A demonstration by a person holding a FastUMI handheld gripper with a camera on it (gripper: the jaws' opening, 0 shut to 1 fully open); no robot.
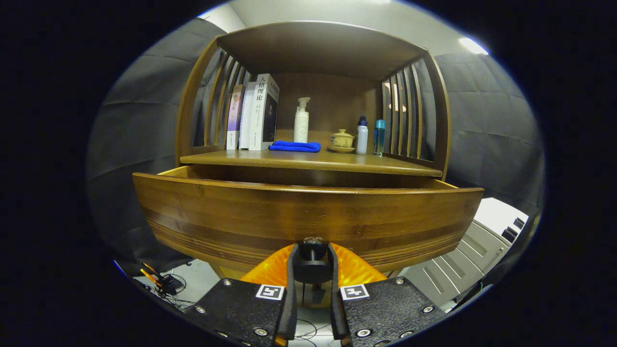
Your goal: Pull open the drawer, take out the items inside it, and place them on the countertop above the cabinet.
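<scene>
Three books line the countertop; hand-held gripper clamps knob.

The wooden countertop above the drawer carries a folded blue cloth at its middle. Left of the cloth stand three books; behind it a pump bottle; right of it a lidded cup and two small bottles.

The brown wooden drawer is sticking out toward us, pulled partly open. Its small dark knob is sitting near, low in the middle, with the jaws squeezing it from both sides.
</scene>
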